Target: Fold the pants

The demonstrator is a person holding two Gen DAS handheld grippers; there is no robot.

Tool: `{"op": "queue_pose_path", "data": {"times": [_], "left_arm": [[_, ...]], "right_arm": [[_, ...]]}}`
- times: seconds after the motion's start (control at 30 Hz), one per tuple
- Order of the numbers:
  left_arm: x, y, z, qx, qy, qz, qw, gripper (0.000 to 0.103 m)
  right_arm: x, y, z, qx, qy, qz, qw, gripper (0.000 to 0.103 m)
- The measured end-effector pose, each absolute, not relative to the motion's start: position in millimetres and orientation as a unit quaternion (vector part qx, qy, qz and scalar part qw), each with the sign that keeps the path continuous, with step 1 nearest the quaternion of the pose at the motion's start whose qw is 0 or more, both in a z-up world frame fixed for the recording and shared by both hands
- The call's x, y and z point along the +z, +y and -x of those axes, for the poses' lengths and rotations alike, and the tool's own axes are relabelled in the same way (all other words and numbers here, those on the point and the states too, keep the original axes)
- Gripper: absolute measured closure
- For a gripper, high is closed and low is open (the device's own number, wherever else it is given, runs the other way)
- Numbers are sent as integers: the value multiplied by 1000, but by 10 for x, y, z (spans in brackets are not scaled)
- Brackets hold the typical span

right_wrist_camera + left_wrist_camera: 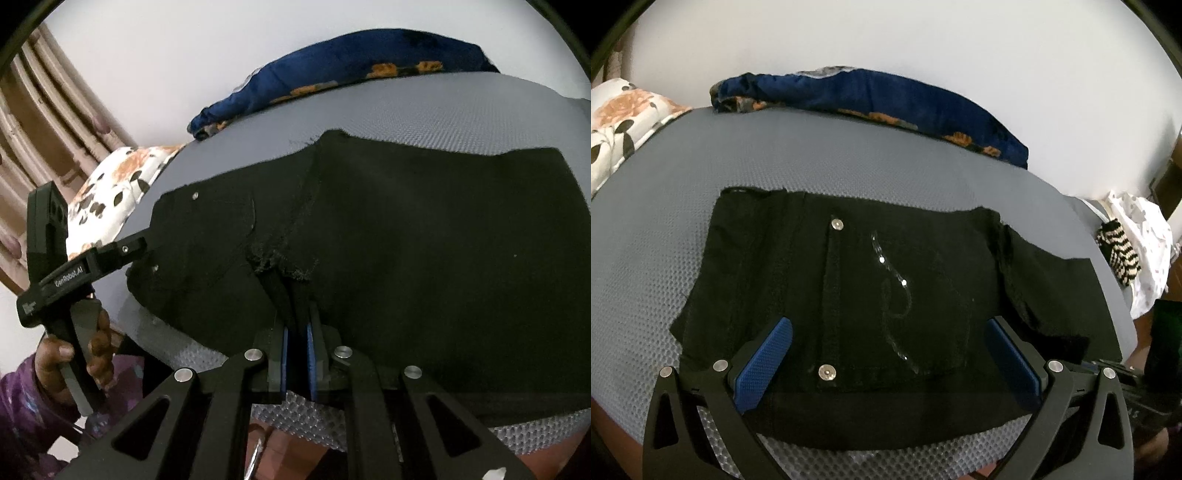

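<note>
Black pants (849, 288) lie folded on a grey mesh mat (665, 206), back pocket with metal studs facing up. My left gripper (888, 326) hangs open just over the near part of the pants, its blue pads (764, 358) wide apart on either side of the pocket, with nothing pinched between them. In the right wrist view the pants (424, 240) fill the middle. My right gripper (297, 325) is shut on a raised ridge of the pants' fabric at a frayed seam. The left gripper (142, 246) shows there at the pants' left edge, held by a hand (99, 354).
A dark blue cloth with orange flowers (871, 99) lies along the mat's far edge against a white wall. A floral pillow (624, 122) sits at far left. Striped fabric (1119, 254) and a white cloth (1145, 229) lie off the right edge. The mat's near edge runs just under both grippers.
</note>
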State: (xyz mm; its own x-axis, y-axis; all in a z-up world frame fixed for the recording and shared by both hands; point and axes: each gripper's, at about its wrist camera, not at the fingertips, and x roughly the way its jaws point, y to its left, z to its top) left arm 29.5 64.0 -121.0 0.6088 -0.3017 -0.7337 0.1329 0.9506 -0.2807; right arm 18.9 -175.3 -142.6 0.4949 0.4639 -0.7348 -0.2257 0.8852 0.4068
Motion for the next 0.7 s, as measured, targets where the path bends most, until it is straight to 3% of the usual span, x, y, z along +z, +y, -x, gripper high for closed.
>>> {"op": "queue_pose_path", "data": {"times": [0.2,0.3,0.33,0.37,0.47,0.6,0.7], "left_arm": [[-1236,611,-295,-124,426,89,892,0],[-1256,610,-301,-124,432,85,889,0],[-1254,612,-302,-124,432,84,889,0],[-1247,616,-304,-124,431,83,890,0],[-1220,641,-312,-122,425,87,893,0],[-1242,679,-335,-118,430,96,890,0],[-1254,708,-333,-116,432,99,889,0]], "right_arm": [[-1447,-1670,-166,213,460,-96,856,89],[-1424,-1737,-184,244,461,-128,844,74],[-1395,-1794,-192,266,462,-157,832,62],[-1364,-1851,-198,288,460,-188,818,57],[-1249,-2134,-245,338,436,-295,780,56],[-1306,-2684,-466,280,398,-419,766,55],[-1441,-2741,-625,263,410,-430,760,55]]}}
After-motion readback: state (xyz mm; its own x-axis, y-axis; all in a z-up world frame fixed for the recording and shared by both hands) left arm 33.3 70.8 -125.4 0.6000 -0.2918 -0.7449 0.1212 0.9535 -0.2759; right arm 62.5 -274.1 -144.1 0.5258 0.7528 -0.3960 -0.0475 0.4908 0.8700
